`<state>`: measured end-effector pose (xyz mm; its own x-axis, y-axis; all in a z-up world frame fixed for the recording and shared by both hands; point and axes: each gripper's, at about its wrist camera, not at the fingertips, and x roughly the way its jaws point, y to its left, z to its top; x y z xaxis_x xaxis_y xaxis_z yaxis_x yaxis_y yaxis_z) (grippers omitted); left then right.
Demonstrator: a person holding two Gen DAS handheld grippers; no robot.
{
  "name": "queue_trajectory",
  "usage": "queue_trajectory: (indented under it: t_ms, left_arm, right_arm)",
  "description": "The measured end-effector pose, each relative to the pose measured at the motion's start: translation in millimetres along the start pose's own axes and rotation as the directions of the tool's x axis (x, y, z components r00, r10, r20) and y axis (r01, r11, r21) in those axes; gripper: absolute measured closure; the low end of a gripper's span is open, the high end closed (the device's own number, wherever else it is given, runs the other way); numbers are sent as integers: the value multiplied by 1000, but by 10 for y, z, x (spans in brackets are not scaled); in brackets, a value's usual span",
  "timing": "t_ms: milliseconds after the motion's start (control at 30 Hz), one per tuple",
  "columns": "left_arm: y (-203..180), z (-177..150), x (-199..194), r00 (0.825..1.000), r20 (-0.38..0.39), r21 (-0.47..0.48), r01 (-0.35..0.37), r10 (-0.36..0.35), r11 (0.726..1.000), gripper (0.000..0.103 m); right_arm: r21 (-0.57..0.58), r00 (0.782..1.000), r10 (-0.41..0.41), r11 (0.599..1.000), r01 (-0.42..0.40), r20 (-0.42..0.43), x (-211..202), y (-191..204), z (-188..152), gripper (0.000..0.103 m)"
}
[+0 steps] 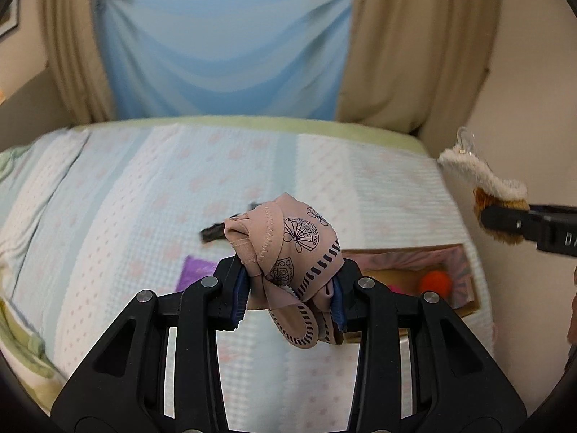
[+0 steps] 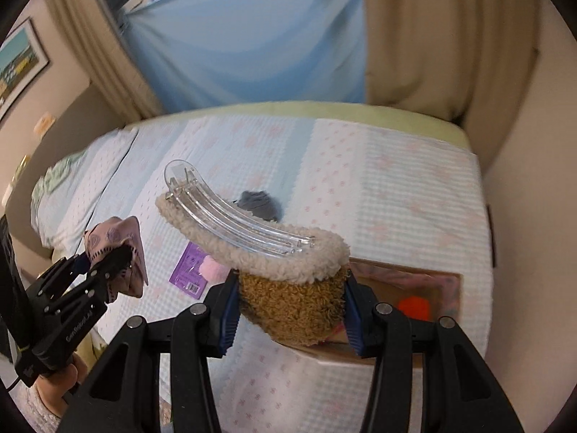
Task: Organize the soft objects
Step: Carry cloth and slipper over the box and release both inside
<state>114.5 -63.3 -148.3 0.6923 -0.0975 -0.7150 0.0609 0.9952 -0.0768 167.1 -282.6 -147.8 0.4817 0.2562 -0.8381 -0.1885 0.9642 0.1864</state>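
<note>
The right tool (image 2: 292, 306) is pinching a fuzzy hair claw clip (image 2: 252, 231) above the cardboard box (image 1: 465, 306); the left tool (image 1: 288, 288) is pinching a pink patterned cloth (image 1: 285, 245) beside the box. Each should be lowered inside before release.

My left gripper (image 1: 290, 288) is clamped on a bunched pink patterned cloth (image 1: 288, 249); my right gripper (image 2: 290, 310) pinches a fuzzy brown-and-cream hair clip (image 2: 274, 263).

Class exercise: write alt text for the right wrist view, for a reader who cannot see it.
The right gripper clamps a fuzzy brown-and-cream hair clip above a bed. At left, the left gripper holds a pink patterned cloth.
</note>
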Motion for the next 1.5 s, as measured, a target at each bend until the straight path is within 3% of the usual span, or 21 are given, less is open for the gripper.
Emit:
queue_trajectory:
  t_ms: [333,533,733,833,967,1167,1333,1500]
  left_arm:
    - [-1028,213,89,982,-23,145,187,-186,971,70]
    - [-1412,259,378,971,-88,215,236,-221,948,70]
    - [-1678,170,908,946,-229,192,273,-228,943,70]
    - [-1791,67,1123,940,-270,218,272,-210,937,70]
    - [-1917,-157,1535,918,-355,229,268,-176,936,70]
    - [-1871,-414,2196,899,-426,248,228,-106,941,70]
    - [-1725,-489,2558,883,-464,219,194,-73,956,70]
    - [-1824,-644,2730,854,-514,254,244,-84,936,70]
  right_arm:
    - [190,988,-138,974,122,72,-691,-679,-372,58]
    - [285,980,-196,941,179,29,-714,-1021,-590,58]
    - [341,978,-201,916,210,-61,-384,-1365,-716,58]
    - [367,975,-192,904,219,-109,-145,-1520,-766,58]
    - [385,969,-162,896,223,-184,186,-1676,-823,58]
    - [400,958,-96,894,202,-271,722,-1784,-890,58]
    - [462,941,-22,867,187,-338,1182,-1934,-929,57]
    - [534,925,69,832,153,-373,1403,-1948,-1068,55]
